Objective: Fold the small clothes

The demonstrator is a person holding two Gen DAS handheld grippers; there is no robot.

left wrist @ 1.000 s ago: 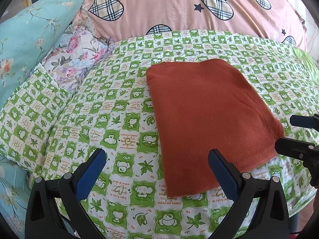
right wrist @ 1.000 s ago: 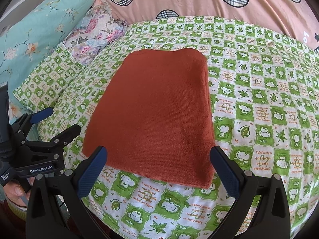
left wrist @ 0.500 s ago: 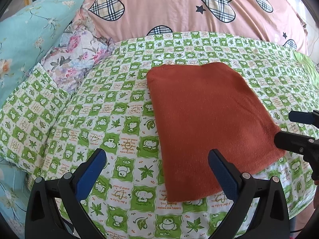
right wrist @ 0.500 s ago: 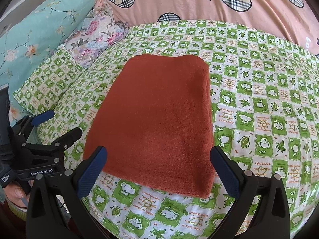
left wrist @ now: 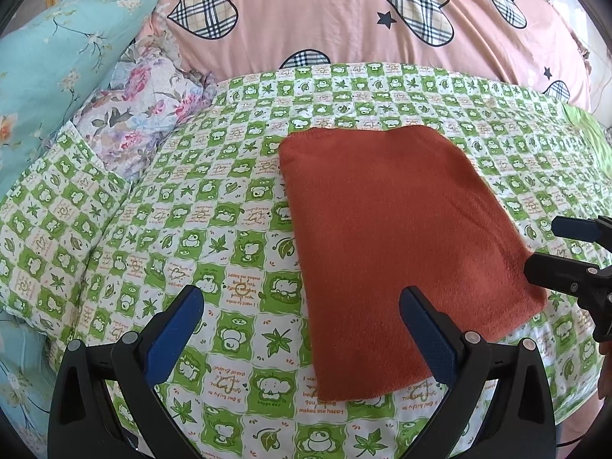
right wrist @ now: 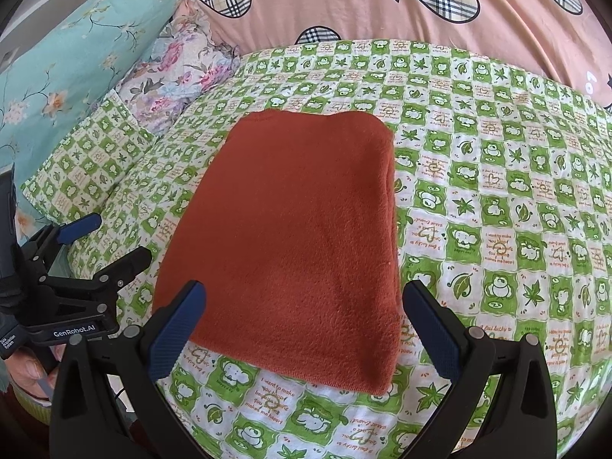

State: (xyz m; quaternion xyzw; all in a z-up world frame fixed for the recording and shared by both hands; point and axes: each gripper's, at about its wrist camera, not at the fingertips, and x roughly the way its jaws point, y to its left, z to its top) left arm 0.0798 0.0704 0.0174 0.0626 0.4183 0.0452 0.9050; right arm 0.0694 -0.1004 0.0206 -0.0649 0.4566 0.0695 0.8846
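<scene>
A rust-orange folded cloth [left wrist: 394,241] lies flat on the green-and-white checked bedspread [left wrist: 199,214]; it also shows in the right wrist view [right wrist: 294,237]. My left gripper [left wrist: 302,311] is open and empty, held above the bedspread at the cloth's near-left corner. My right gripper [right wrist: 302,306] is open and empty, just above the cloth's near edge. In the left wrist view the right gripper [left wrist: 550,244] shows at the right, beside the cloth's near-right corner. In the right wrist view the left gripper [right wrist: 111,241] shows at the left, off the cloth.
A pink quilt with plaid hearts [left wrist: 344,15] is piled at the back. A teal floral pillow [left wrist: 57,61] and a floral pillow [left wrist: 145,103] lie at the back left. The bed's front edge is near the grippers.
Both grippers have drawn back and up a little from the cloth, so it sits slightly farther away in both views. The cloth has not moved. Both stay open.
</scene>
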